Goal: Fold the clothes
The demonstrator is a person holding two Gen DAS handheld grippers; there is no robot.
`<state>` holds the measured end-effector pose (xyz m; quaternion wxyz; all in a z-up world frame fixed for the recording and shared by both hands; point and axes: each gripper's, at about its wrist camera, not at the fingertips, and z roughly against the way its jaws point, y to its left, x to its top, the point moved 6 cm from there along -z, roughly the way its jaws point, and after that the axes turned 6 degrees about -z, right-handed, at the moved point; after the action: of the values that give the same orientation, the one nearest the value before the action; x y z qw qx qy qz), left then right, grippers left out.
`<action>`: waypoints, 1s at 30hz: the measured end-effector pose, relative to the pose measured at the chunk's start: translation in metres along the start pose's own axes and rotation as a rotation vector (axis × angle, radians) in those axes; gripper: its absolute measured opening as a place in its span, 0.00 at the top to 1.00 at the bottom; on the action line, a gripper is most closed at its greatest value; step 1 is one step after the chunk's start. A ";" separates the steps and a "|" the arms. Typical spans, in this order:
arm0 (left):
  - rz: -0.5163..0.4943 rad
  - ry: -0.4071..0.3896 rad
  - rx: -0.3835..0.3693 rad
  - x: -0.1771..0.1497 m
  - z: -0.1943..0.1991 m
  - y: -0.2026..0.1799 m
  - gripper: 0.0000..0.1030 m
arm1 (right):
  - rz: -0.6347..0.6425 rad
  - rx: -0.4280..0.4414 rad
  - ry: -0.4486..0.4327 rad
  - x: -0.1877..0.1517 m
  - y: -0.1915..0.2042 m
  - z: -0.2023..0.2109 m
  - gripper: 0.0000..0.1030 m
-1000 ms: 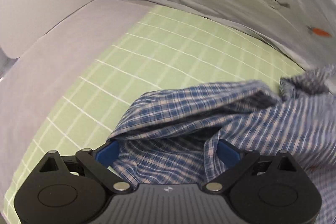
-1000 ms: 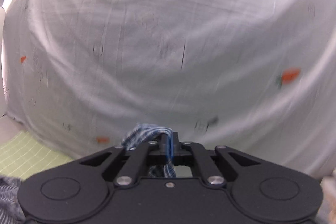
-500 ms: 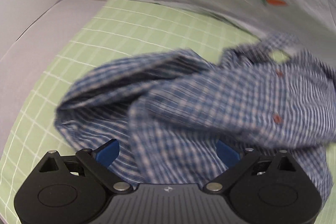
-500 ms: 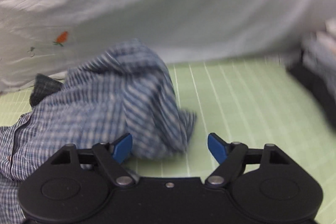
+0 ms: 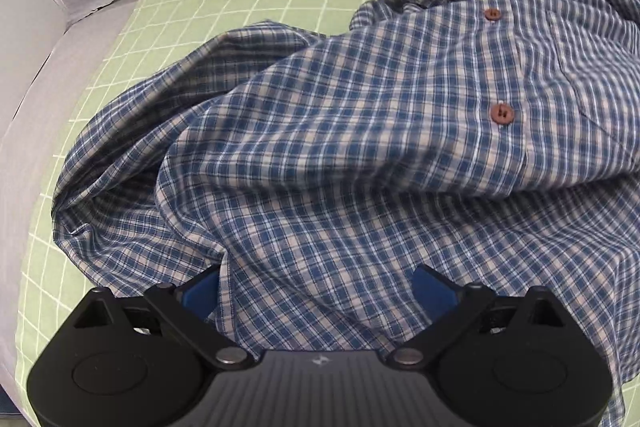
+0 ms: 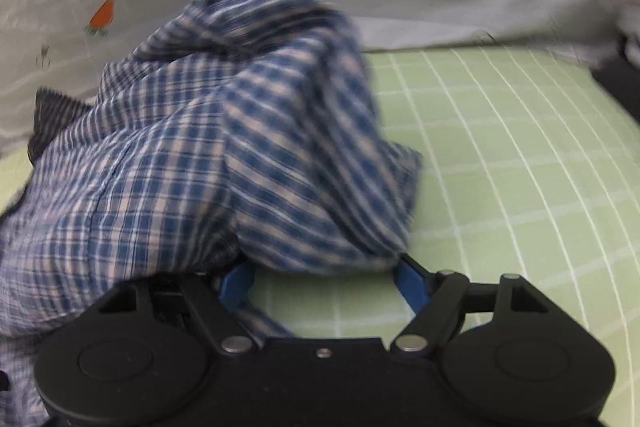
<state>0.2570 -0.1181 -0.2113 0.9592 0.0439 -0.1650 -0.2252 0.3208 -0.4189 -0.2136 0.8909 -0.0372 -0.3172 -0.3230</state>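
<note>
Both claws stand spread: the left claw [image 5: 316, 291] has the blue plaid button-up shirt [image 5: 360, 131] draped between its fingers unpinched, the right claw [image 6: 326, 279] has bare mat. The shirt lies heaped from twelve to nine o'clock on the green gridded surface [image 6: 500, 155]. It looks light, soft and floppy, so I would grip a hem or collar.

Bare green mat [image 6: 500, 155] right, crumpled shirt [image 6: 240, 131] blocking left
</note>
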 end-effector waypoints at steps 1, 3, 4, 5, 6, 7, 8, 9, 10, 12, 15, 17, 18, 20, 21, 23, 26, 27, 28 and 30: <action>-0.004 0.005 0.003 0.000 -0.001 0.000 0.04 | 0.029 -0.007 -0.002 0.002 0.007 -0.003 0.24; -0.018 0.013 0.013 -0.003 -0.003 -0.003 0.04 | 0.048 0.001 -0.008 0.004 0.015 -0.007 0.24; -0.025 0.017 0.019 -0.004 -0.003 -0.005 0.04 | 0.052 0.007 -0.010 0.006 0.019 -0.009 0.24; -0.031 0.021 0.024 -0.005 -0.004 -0.006 0.04 | 0.058 0.012 -0.014 0.006 0.022 -0.010 0.23; -0.038 0.023 0.029 -0.006 -0.005 -0.008 0.04 | 0.067 0.017 -0.017 0.006 0.024 -0.010 0.23; -0.045 0.024 0.033 -0.007 -0.005 -0.009 0.04 | 0.076 0.021 -0.021 0.006 0.027 -0.010 0.24; -0.052 0.026 0.038 -0.008 -0.006 -0.010 0.04 | 0.086 0.027 -0.026 0.005 0.029 -0.010 0.26; -0.059 0.027 0.042 -0.009 -0.006 -0.012 0.03 | 0.099 0.035 -0.032 0.003 0.031 -0.008 0.34; -0.066 0.028 0.047 -0.010 -0.007 -0.013 0.03 | 0.115 0.046 -0.039 0.001 0.033 -0.006 0.44; -0.078 0.031 0.054 -0.012 -0.008 -0.015 0.02 | 0.141 0.073 -0.047 -0.002 0.035 -0.003 0.57; -0.083 0.028 0.055 -0.015 -0.008 -0.015 0.00 | 0.172 0.083 -0.049 -0.009 0.037 0.003 0.71; -0.087 0.024 0.050 -0.019 -0.008 -0.015 0.00 | 0.203 0.070 -0.046 -0.016 0.037 0.010 0.76; -0.089 0.021 0.047 -0.021 -0.007 -0.015 0.00 | 0.217 0.064 -0.045 -0.020 0.037 0.013 0.78; -0.091 0.017 0.038 -0.026 -0.006 -0.013 0.00 | 0.206 0.069 -0.037 -0.028 0.032 0.020 0.81; -0.086 0.017 0.029 -0.029 -0.006 -0.011 0.00 | 0.198 0.074 -0.032 -0.034 0.029 0.024 0.81; -0.068 0.023 0.009 -0.037 -0.006 -0.005 0.00 | 0.194 0.078 -0.026 -0.047 0.029 0.036 0.82; -0.024 0.040 -0.021 -0.050 -0.007 0.005 0.00 | 0.208 0.068 -0.018 -0.066 0.030 0.053 0.81; -0.010 0.043 -0.030 -0.055 -0.007 0.008 0.00 | 0.216 0.070 -0.014 -0.073 0.031 0.058 0.82; 0.003 0.045 -0.037 -0.059 -0.006 0.011 0.00 | 0.218 0.078 -0.007 -0.080 0.032 0.064 0.82; 0.011 0.043 -0.041 -0.066 -0.005 0.015 0.00 | 0.232 0.094 0.007 -0.094 0.036 0.074 0.81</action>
<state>0.2095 -0.0749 -0.2336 0.9644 0.0279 -0.1399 -0.2225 0.2464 -0.3184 -0.2051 0.9241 -0.0307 -0.3225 -0.2029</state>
